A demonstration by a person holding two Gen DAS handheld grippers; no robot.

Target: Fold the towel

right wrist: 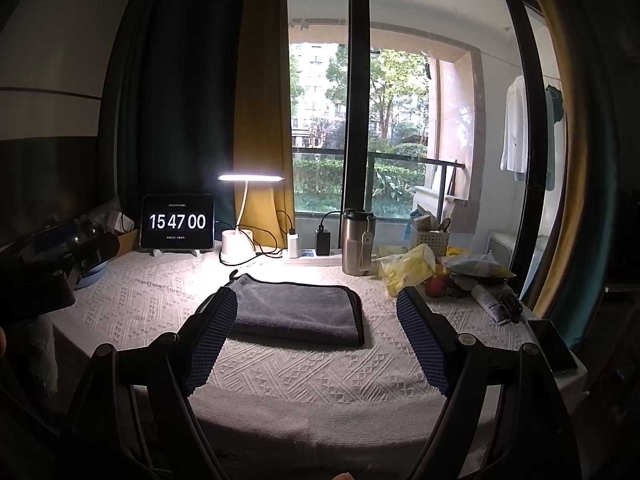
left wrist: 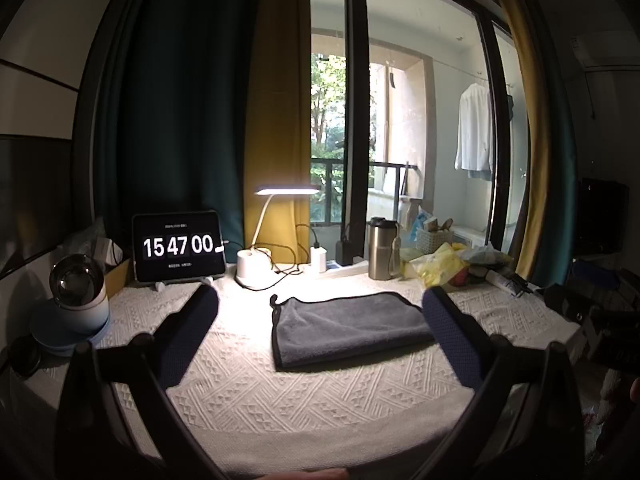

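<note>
While it lies folded flat, the grey towel (left wrist: 348,326) shows dark edging

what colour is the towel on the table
Grey, with a darker edge trim; the towel shows best in the left wrist view, lying folded on the white textured tablecloth.

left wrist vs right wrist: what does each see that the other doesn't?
Left wrist only: the globe-shaped device at the table's left edge in plain sight, and the right gripper's body at the right edge.

Right wrist only: a phone lying at the table's right edge, and the left gripper's body at far left.

Both: the folded grey towel flat on the white tablecloth, clock tablet, lit desk lamp, steel tumbler. Each view's own jaws are open and empty.
</note>
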